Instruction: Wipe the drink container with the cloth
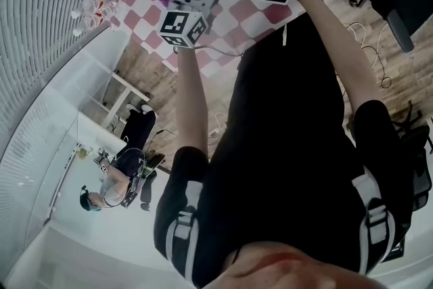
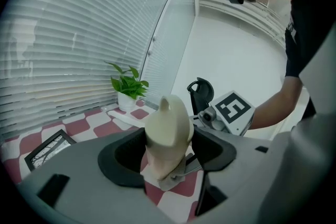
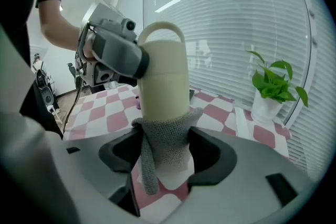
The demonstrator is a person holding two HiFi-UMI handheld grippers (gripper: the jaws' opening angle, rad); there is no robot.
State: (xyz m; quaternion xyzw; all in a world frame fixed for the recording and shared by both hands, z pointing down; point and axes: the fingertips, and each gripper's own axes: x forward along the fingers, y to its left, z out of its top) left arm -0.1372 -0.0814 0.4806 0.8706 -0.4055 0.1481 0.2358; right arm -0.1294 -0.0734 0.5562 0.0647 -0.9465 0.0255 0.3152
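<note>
**Item 1, drink container** (image 3: 163,76): cream, with a loop handle. It is held in the air between both grippers, and the checked table (image 1: 237,10) lies below it.

**Item 2, left gripper** (image 2: 168,152): its jaws are clamped on the container's handle end.

**Item 3, right gripper** (image 3: 165,150): its jaws stand wide and are pressed onto the grey cloth (image 3: 163,139). The cloth is wrapped round the container's opposite end.

**Hazards (judged):**
- A loose tail of cloth hangs below the container. A rub along the body could drag the wrap off the end instead of wiping.
- Twisting against the left clamp could turn or slip the smooth container, dropping it onto the table beneath.

**View notes:**
- Only the right gripper view shows the cloth and its wrap.
- The left gripper view shows the bare clamp.
- The head view alone sets the container over the table. The cloth is probably hidden there behind the grippers.
</note>
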